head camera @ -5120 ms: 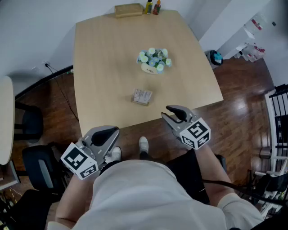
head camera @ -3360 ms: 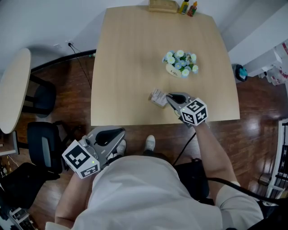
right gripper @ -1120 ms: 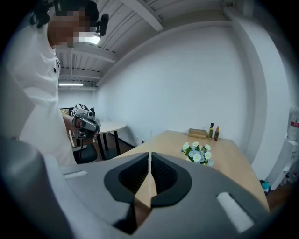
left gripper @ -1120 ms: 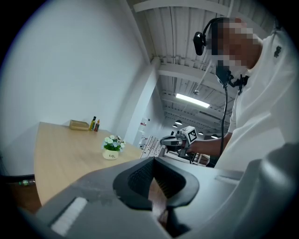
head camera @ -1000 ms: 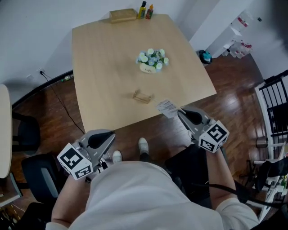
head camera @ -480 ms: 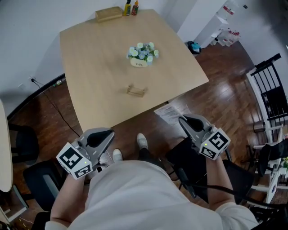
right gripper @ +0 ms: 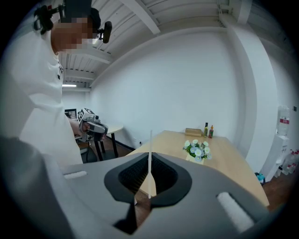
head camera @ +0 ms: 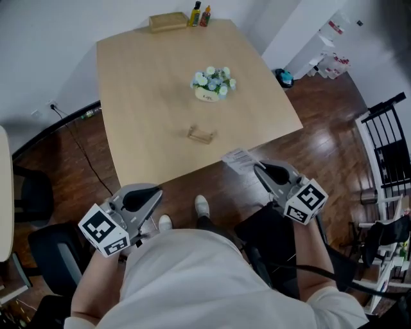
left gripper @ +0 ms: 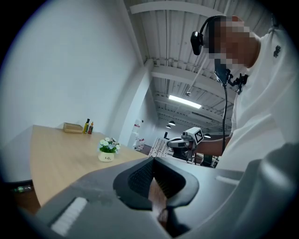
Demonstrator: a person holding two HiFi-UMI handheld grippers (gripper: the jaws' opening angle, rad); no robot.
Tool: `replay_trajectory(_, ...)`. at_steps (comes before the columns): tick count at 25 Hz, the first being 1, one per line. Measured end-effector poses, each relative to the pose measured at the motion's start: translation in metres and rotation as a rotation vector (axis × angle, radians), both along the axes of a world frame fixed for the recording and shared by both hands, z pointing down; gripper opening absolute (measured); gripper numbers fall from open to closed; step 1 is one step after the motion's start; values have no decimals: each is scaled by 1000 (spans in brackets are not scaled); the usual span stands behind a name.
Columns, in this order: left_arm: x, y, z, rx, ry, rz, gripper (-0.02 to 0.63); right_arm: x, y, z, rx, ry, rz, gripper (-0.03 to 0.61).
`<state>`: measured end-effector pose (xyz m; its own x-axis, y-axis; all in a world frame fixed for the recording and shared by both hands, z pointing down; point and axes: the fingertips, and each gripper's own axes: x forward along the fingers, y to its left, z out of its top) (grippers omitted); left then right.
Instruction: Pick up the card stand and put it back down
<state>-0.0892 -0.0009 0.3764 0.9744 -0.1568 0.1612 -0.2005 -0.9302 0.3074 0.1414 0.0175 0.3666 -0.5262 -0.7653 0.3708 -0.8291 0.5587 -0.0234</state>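
The small wooden card stand [head camera: 200, 134] sits on the light wooden table [head camera: 141, 96], toward its near edge, with no card in it. My right gripper [head camera: 258, 169] hovers off the table's near right corner, over the floor. It is shut on a white printed card [head camera: 239, 158]. In the right gripper view the card [right gripper: 150, 158] stands edge-on between the jaws of that gripper [right gripper: 149, 181]. My left gripper [head camera: 153, 194] is held low beside the person's body, shut with nothing in it. In its own view the left gripper [left gripper: 155, 189] points along the table.
A white pot of flowers [head camera: 212, 84] stands behind the stand. A wooden box [head camera: 167, 22] and two bottles [head camera: 200, 14] are at the table's far edge. Dark chairs [head camera: 32, 193] stand at left, a black rack [head camera: 388, 144] at right.
My right gripper reached the stand, shut on the card and drew it back off the table toward the body. The stand stays on the table without its card. The left gripper hardly moved.
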Motion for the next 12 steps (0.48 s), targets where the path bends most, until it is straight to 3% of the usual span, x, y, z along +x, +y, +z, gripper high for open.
replay_trajectory(12, 0, -4, 1, -4, -17, -165, 3, 3, -93, 26, -35, 15, -192, 20)
